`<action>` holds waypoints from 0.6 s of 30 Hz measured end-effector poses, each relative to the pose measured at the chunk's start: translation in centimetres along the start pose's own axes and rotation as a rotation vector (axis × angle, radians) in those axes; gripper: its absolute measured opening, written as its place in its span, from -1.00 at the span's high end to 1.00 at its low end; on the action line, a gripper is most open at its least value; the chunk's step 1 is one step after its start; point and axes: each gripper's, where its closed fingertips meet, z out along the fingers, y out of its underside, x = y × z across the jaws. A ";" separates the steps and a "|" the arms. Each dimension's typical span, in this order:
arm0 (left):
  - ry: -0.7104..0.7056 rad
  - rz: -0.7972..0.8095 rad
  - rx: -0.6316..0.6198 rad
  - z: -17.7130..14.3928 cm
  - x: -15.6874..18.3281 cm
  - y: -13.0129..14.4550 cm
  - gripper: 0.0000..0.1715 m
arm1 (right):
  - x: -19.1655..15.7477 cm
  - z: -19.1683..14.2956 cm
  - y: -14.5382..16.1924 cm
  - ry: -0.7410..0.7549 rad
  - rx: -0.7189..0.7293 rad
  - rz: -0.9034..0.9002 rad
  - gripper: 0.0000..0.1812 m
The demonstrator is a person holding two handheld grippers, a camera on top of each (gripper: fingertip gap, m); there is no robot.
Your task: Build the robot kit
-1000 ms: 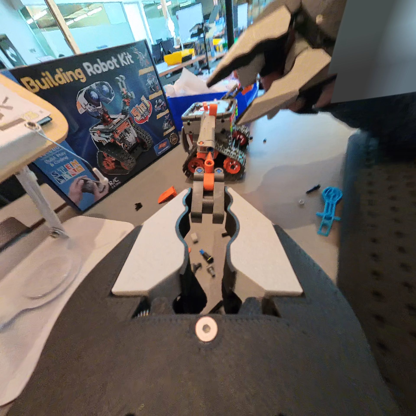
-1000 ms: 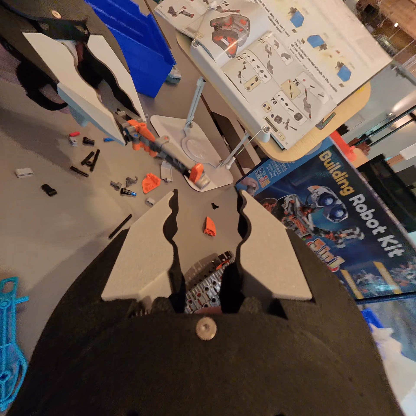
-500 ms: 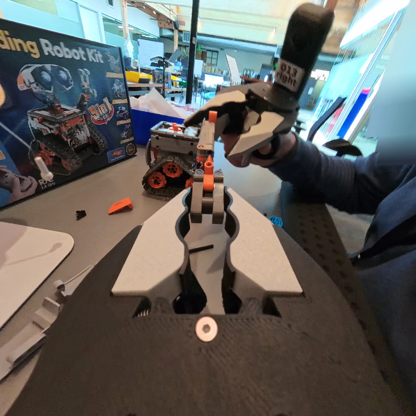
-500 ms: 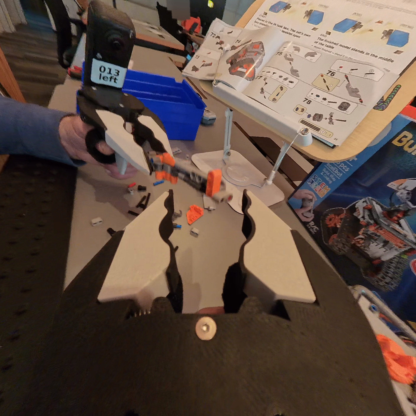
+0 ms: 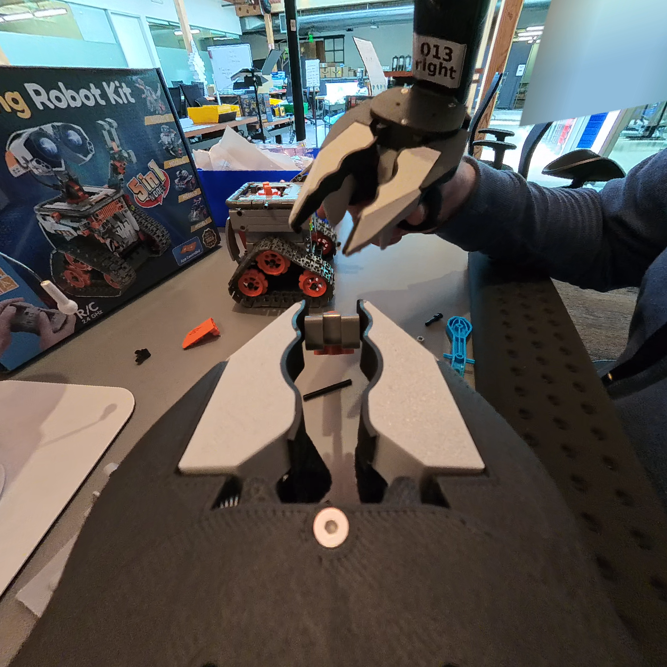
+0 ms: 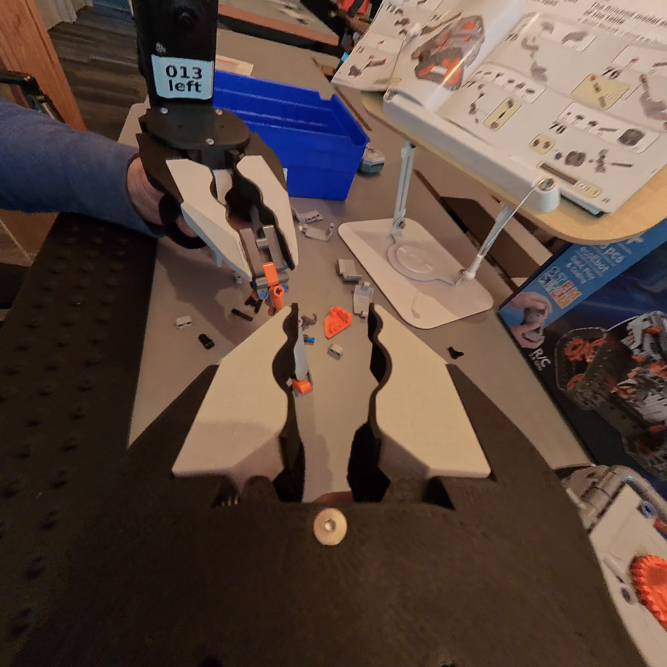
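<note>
My left gripper [image 5: 331, 310] is shut on a grey and orange brick assembly [image 5: 332, 330], seen end-on between its fingertips. In the right wrist view the left gripper [image 6: 270, 272] points down and the assembly [image 6: 269, 278] hangs from it; its long pale beam with an orange end [image 6: 301, 361] reaches into the gap of my right gripper [image 6: 332, 310], close to the left finger. I cannot tell if they touch. My right gripper is open and empty; it also shows in the left wrist view [image 5: 321, 238], above a tracked robot model [image 5: 281, 270].
A kit box [image 5: 90, 198] stands at the left, a blue bin [image 6: 299, 144] behind. A booklet on a white stand [image 6: 415, 267] is at the right. Loose parts lie about: an orange wedge [image 6: 337, 321], a black axle [image 5: 326, 389], a blue tool [image 5: 458, 339]. A black perforated mat [image 5: 541, 379] edges the table. Tip to tip, the grippers are about 5 cm apart.
My left gripper has tipped downward, so the assembly now points down instead of forward. The beam's orange end has come between my right gripper's fingers. The right gripper stays open.
</note>
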 end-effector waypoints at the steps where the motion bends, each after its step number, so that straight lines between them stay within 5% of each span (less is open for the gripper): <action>1: -0.001 -0.003 0.008 0.0 0.0 -0.1 0.72 | -0.4 0.2 0.3 -0.021 -0.012 0.002 0.58; 5: -0.002 -0.001 0.026 0.0 0.2 -0.6 0.72 | -1.8 1.6 2.3 -0.071 -0.102 -0.038 0.43; 13: 0.008 -0.006 0.051 0.2 0.6 -1.1 0.72 | -2.9 3.2 3.5 -0.055 -0.151 -0.146 0.83; 18: -0.003 0.001 0.069 0.0 0.4 -1.4 0.72 | -2.8 3.1 3.0 -0.039 -0.114 -0.148 0.84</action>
